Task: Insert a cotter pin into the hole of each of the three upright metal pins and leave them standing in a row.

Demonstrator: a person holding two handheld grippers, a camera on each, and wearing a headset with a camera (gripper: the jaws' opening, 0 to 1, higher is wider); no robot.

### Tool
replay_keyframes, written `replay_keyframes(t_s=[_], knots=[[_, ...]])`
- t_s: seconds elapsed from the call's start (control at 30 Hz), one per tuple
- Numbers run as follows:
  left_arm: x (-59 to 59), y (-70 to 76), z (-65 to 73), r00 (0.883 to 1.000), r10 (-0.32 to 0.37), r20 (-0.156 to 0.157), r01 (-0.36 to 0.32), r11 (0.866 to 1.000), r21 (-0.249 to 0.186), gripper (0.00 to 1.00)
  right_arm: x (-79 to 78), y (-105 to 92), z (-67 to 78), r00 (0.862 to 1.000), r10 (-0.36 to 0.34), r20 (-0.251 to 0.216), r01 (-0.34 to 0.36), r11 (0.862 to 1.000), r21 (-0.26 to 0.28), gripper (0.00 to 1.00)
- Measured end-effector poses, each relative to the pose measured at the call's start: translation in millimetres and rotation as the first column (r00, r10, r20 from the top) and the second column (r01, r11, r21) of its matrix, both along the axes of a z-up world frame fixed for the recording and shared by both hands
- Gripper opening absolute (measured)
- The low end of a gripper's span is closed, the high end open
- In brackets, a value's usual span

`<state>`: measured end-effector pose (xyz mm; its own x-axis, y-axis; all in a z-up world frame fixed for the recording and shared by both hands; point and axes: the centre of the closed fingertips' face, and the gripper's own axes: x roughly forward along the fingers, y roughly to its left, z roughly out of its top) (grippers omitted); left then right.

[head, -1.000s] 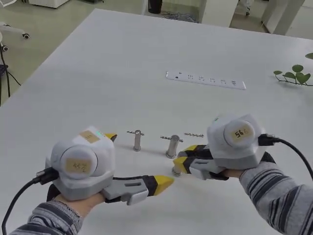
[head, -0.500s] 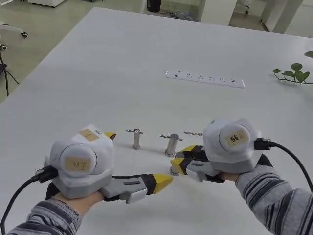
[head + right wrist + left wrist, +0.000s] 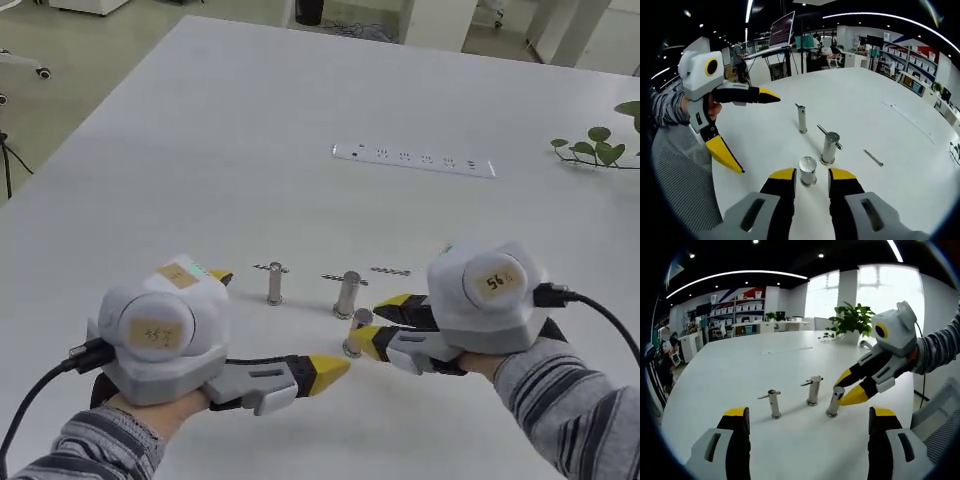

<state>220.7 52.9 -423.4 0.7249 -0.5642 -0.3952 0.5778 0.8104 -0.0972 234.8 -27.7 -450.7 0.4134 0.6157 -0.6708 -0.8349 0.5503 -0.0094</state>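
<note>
Right gripper: jaws narrowly parted, one yellow tip on each side of the nearest pin. The pin stands upright on the white table, right at the tips. The left tip sits very close to it and the right tip shows a thin gap. Can't tell whether the jaws actually pinch it.

Just ahead of this gripper and slightly right stands the middle pin, upright, with a cotter pin through its head. Further ahead and a little left is the far pin, also upright with a cotter pin across its top. The three run in a loose line away from the jaws. A loose cotter pin lies flat on the table to the right of the middle pin, apart from it.

Left gripper: jaws spread wide, gripping nothing. All three pins stand ahead of its tips, the far pin toward its left jaw and the nearest pin toward its right jaw. The right gripper comes in from its right side, tips at the nearest pin.

Well beyond both tools, a power strip lies on the table, with plant leaves at the far right edge.
</note>
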Motion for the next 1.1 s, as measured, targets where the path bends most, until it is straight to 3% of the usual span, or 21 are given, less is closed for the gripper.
replay_keyframes(t_s=[0.07, 0.4, 0.6, 0.8, 0.87, 0.97, 1.1], knots=[[0.2, 0.2, -0.2, 1.000, -0.001, 0.000, 0.001, 1.000, 0.003, 0.98, -0.5, -5.9, -2.0, 1.000, -0.002, -0.018, 0.002, 1.000, -0.003, 0.24], [0.4, 0.3, -1.5, 1.000, 0.000, 0.002, 0.000, 1.000, 0.012, 0.97, 10.9, -27.9, -6.8, 1.000, 0.016, -0.019, -0.017, 0.999, -0.051, 0.24], [1.3, 1.2, -1.9, 1.000, 0.007, 0.003, -0.007, 1.000, 0.018, 0.96, 28.8, -41.1, -9.1, 0.998, 0.058, -0.018, -0.059, 0.991, -0.116, 0.23], [-0.4, -1.2, 0.5, 1.000, -0.002, -0.007, 0.002, 1.000, -0.004, 0.95, 47.0, -47.2, -6.7, 0.995, 0.095, -0.004, -0.094, 0.982, -0.166, 0.22], [0.2, -0.6, 0.9, 1.000, -0.004, 0.001, 0.004, 1.000, 0.008, 0.95, 51.5, -47.9, -6.1, 0.994, 0.112, -0.003, -0.110, 0.977, -0.180, 0.22], [-0.2, 0.8, -2.3, 1.000, -0.004, -0.011, 0.005, 1.000, 0.023, 0.95, 58.8, -48.7, -7.4, 0.990, 0.138, -0.010, -0.137, 0.969, -0.206, 0.21], [0.4, 1.8, -3.3, 1.000, -0.001, -0.013, 0.001, 1.000, 0.023, 0.95, 66.9, -46.5, -9.2, 0.990, 0.137, -0.025, -0.139, 0.970, -0.202, 0.21]])
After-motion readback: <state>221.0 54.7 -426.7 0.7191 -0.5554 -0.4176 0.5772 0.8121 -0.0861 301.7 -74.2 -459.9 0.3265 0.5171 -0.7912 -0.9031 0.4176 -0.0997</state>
